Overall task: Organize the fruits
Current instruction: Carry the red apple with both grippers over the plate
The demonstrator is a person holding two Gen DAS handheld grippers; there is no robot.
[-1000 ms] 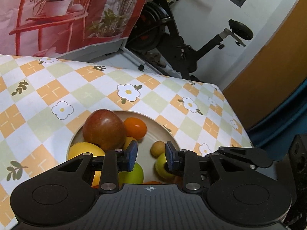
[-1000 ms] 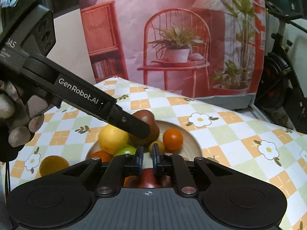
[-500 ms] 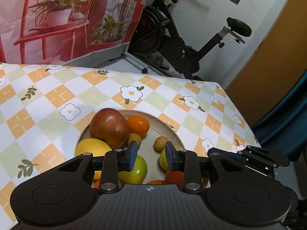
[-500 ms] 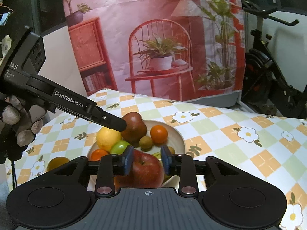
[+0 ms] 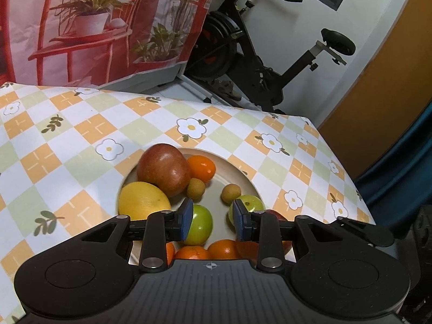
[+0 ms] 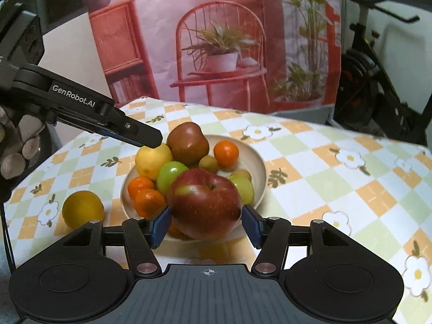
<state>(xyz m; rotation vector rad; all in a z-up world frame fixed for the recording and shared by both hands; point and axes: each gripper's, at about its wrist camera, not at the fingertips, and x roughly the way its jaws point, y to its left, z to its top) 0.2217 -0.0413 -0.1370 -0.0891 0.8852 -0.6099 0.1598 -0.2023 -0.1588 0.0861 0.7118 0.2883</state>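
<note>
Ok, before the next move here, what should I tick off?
1. Right gripper free of fruit: ok, its fingers have just been opening and the red apple sits between them unpressed.
2. Red apple settled in the bowl: cannot tell, underside hidden.
3. Left gripper empty: ok.
4. Left gripper out of the right's way: ok, over the bowl's far left side.
5. All fruit in the bowl: not ok, a yellow-orange fruit lies on the tablecloth.
</note>
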